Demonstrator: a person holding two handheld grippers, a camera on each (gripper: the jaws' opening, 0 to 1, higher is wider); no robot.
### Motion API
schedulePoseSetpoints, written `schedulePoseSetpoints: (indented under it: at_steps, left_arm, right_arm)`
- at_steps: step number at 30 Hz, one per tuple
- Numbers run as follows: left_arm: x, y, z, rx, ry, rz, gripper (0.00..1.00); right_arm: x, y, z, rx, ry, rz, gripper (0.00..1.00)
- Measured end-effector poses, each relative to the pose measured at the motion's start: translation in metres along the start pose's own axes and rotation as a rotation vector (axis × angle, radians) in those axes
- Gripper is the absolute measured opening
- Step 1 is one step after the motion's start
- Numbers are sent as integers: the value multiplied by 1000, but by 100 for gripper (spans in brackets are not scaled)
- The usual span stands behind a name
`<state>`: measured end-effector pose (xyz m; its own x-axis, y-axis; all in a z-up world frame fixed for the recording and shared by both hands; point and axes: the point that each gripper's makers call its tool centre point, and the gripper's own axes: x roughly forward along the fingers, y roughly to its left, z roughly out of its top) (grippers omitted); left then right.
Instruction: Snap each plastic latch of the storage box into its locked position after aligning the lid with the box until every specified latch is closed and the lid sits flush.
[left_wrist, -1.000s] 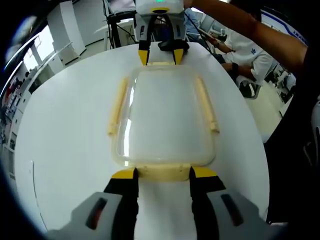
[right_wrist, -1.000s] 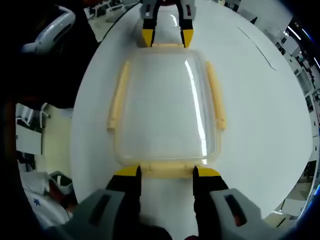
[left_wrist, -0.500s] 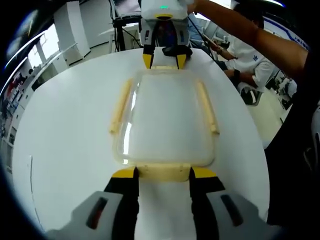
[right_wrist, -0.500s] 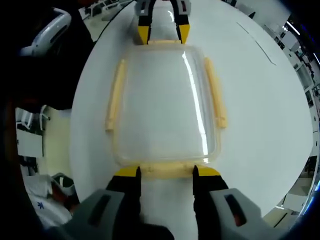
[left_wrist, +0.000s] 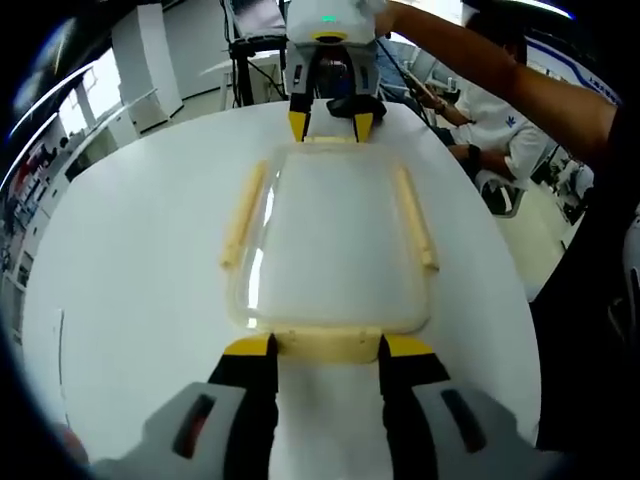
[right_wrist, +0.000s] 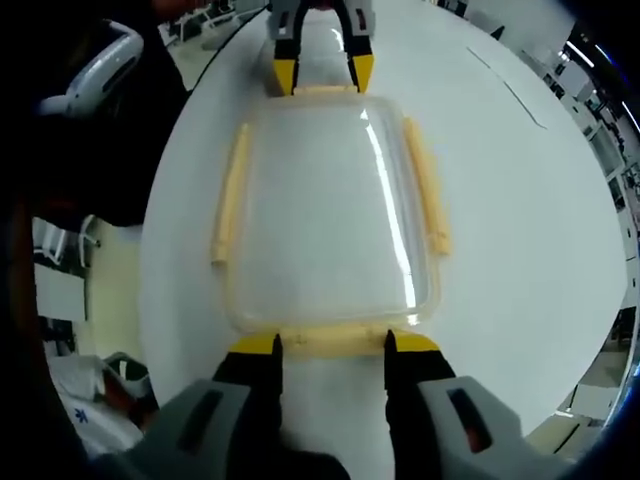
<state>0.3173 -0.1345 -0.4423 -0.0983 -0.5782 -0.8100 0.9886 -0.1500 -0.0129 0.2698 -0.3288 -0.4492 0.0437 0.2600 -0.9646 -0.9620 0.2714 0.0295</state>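
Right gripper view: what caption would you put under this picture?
Two open hand-held grippers, right and left, face the end latches of a clear storage box on a white table.

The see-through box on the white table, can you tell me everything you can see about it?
The storage box is clear plastic with rounded corners, lying flat on the white table with its lid on. Four pale yellow latches run along its sides. The left claw straddles one end latch and the right claw straddles the opposite one. It looks empty.
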Motion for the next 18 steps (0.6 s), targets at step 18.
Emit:
schedulePoseSetpoints:
  at_steps: [18]
  left_arm:
    - [-1, 10, -3, -90, 76, 87, 36]
  right_arm:
    - [2, 1, -1, 28, -6, -14, 37]
